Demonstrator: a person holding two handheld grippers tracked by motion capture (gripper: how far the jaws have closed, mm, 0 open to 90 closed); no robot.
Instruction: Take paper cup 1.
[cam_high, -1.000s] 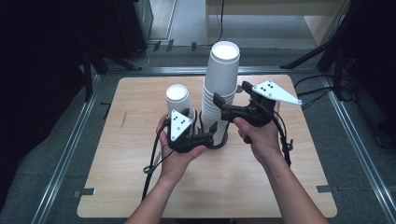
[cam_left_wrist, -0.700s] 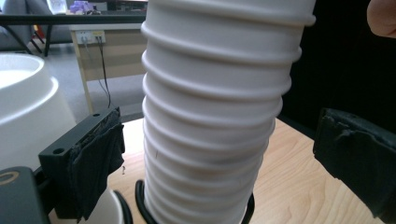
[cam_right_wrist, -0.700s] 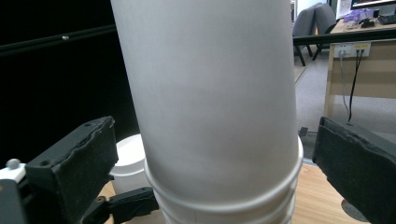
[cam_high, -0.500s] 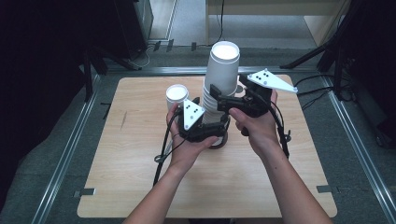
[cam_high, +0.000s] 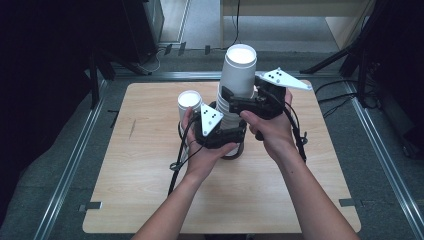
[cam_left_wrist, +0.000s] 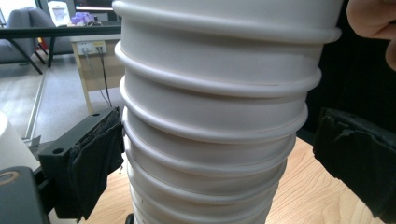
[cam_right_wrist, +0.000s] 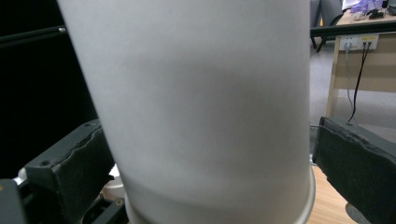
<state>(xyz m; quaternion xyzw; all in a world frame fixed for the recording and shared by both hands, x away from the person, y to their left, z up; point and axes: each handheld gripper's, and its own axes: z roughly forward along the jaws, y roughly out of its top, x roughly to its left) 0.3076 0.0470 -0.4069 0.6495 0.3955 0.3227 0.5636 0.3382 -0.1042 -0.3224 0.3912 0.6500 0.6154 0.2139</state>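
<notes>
Tall stack of white paper cups (cam_high: 235, 95) standing upright on the wooden table (cam_high: 150, 200), its long axis vertical; the cups are nested upside down, rolled rims facing the table and the flat base of the topmost cup uppermost. In the left gripper view the lower part of the stack (cam_left_wrist: 210, 140) shows as a series of overlapping rolled rims. No printing or label can be read on the cups.

Left gripper (cam_high: 225, 136), held in the person's left hand (cam_high: 202, 155), sits low against the stack near the table. Its jaws stand wide on either side of the stack: the left pad lies just beside the cup wall, the right pad is clearly apart from it.

Right gripper (cam_high: 240, 102), held in the right hand (cam_high: 272, 130), sits higher on the stack, above the left gripper. In the right gripper view the smooth wall of the top cup (cam_right_wrist: 205, 107) lies between its jaws; these too are wide, with a gap visible at the right pad.

A single white paper cup (cam_high: 189, 101) stands just left of the stack, beside the left gripper.
</notes>
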